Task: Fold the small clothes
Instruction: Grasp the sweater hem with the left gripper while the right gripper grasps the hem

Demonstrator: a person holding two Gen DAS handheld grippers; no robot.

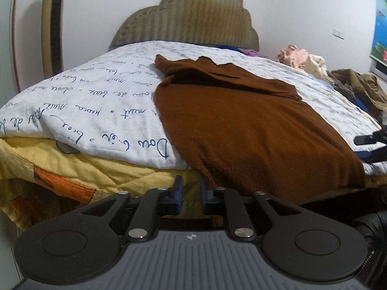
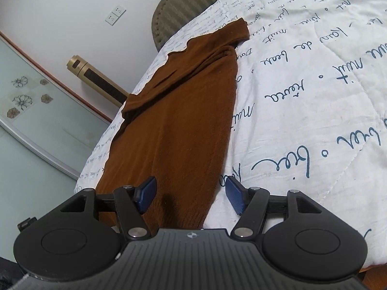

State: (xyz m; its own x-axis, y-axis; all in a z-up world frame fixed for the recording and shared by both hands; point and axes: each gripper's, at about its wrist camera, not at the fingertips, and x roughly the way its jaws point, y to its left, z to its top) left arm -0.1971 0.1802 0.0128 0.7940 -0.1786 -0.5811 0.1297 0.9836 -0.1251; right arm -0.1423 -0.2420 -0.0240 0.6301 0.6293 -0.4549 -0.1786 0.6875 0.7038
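A brown knit sweater (image 1: 241, 120) lies flat on the white quilt with blue handwriting (image 1: 96, 96), its sleeves folded in across the chest and its hem hanging over the near bed edge. My left gripper (image 1: 191, 188) sits just below and left of the hem, jaws narrowly apart with nothing between them. In the right wrist view the sweater (image 2: 179, 120) stretches away from me. My right gripper (image 2: 191, 193) is open wide over the hem, one blue pad on each side, not closed on the cloth. The right gripper's tips (image 1: 370, 145) show at the far right of the left wrist view.
A yellow-and-orange blanket (image 1: 72, 171) lies under the quilt at the near edge. A padded headboard (image 1: 188, 19) stands at the back. A gold tower fan (image 1: 53, 24) stands left of the bed. Loose clothes (image 1: 314, 62) are piled to the right.
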